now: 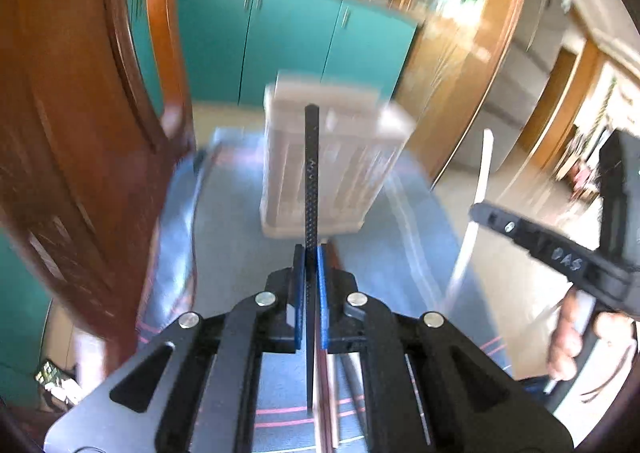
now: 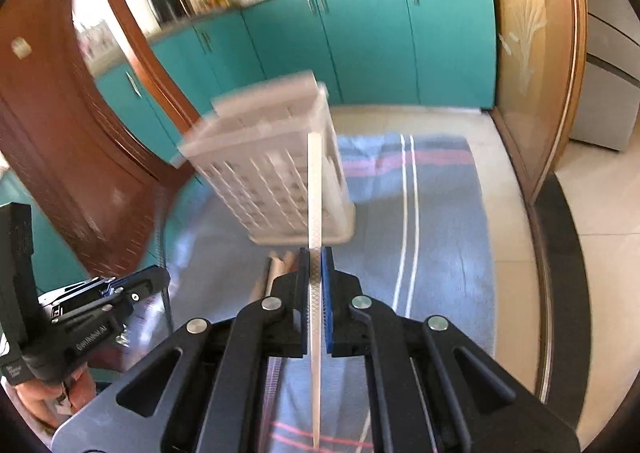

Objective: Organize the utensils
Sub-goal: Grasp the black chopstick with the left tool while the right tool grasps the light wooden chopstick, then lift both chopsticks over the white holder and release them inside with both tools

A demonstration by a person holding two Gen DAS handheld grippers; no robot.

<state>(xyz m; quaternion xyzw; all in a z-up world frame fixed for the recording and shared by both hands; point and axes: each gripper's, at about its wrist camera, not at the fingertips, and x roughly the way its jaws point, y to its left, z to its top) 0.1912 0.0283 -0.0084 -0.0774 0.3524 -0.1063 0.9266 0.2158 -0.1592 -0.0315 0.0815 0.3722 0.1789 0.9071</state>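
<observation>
My left gripper (image 1: 311, 253) is shut on a black textured utensil handle (image 1: 311, 173) that points up toward a white slotted utensil holder (image 1: 340, 157) standing on a blue striped cloth (image 1: 400, 253). My right gripper (image 2: 316, 255) is shut on a white textured utensil handle (image 2: 315, 189), just in front of the same holder (image 2: 260, 173). The right gripper also shows at the right of the left wrist view (image 1: 478, 209) with the white utensil (image 1: 482, 173). The left gripper shows at the lower left of the right wrist view (image 2: 160, 281). Everything is blurred by motion.
A brown wooden chair back (image 1: 80, 133) stands close on the left. Several more utensils (image 2: 276, 273) lie on the cloth (image 2: 440, 213) under the grippers. Teal cabinets (image 2: 360, 33) and a glass door with a wooden frame (image 2: 532, 73) stand behind.
</observation>
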